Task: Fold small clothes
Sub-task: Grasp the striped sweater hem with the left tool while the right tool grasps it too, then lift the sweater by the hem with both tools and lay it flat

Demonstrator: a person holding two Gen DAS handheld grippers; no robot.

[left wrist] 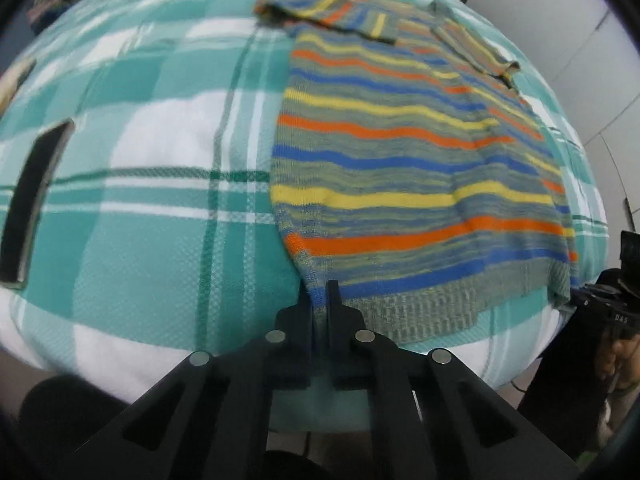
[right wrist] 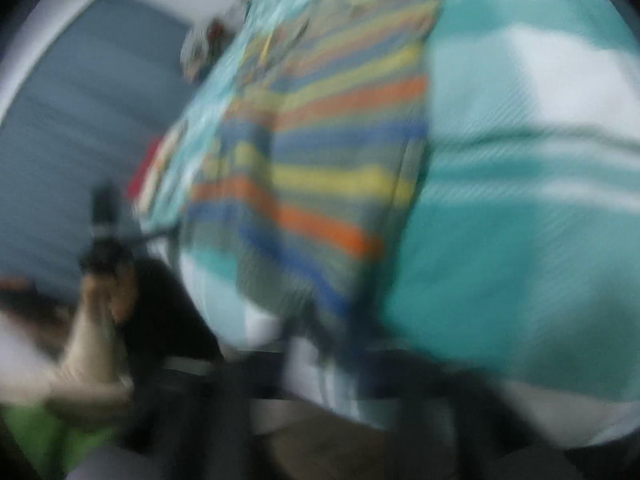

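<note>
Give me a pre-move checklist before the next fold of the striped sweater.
1. Left tool shut on the sweater's near hem corner: ok.
2. Right tool gripping the other hem corner: cannot tell, its view is blurred.
3. Sleeves already folded over the body: ok.
4. Sweater lies flat on the plaid cover: ok.
5. Dark flat object at the left lies apart from the sweater: ok.

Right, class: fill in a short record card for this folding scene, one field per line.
Garment: striped knitted sweater in orange, yellow, blue and grey-green, lying flat
Sleeves: folded across the upper part
Surface: teal and white checked cloth
Left hand-held gripper: shut on the sweater's near hem corner
Right hand-held gripper: view too blurred to show the jaws
Also there: dark flat rectangular object on the cloth's left
</note>
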